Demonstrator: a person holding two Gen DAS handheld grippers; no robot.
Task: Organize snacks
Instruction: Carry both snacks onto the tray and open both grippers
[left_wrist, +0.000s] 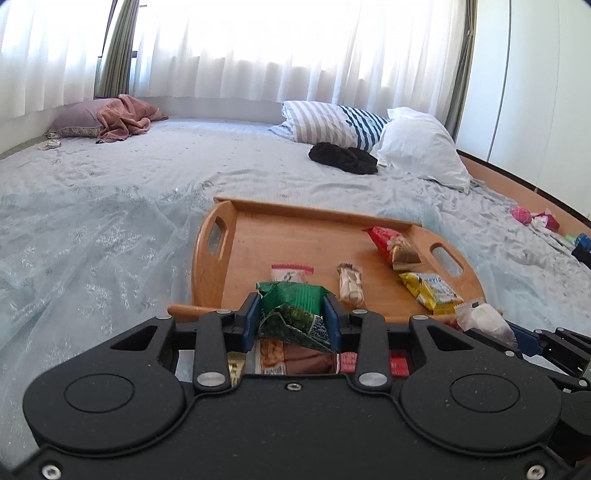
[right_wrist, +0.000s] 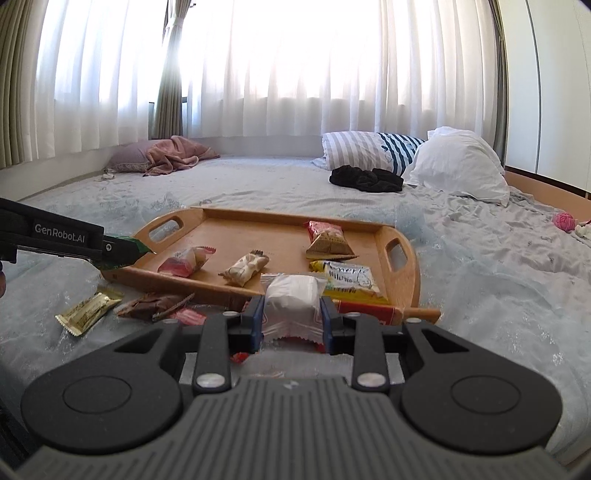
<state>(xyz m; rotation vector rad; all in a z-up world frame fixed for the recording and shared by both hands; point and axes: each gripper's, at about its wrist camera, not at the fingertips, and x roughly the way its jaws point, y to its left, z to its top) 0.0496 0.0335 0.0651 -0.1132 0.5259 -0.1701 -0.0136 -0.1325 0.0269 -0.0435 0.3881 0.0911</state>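
Both hands are loaded, so the sorting looks roughly halfway. The left gripper is clamped on a crumpled green packet, held just short of the wooden tray. The right gripper is closed on a clear-wrapped white snack, at the tray's near rim.

Five snacks already lie on the tray ahead of the right gripper: from its left, a pink-and-white sweet, a pale nutty bar, then further right a red wafer pack beyond a yellow packet.

Still loose on the bedspread, low to the right gripper's left, are a gold sachet, a brown wrapper and a small red-and-white one; a long red packet lies just to its right, against the tray. I'd judge those, plus the two in hand, are what remains.

The print on every pack is too blurred to read. Under the left gripper's body only slivers of wrappers show, so I can't count them. The green packet is mostly hidden by the fingers from the right-hand camera.
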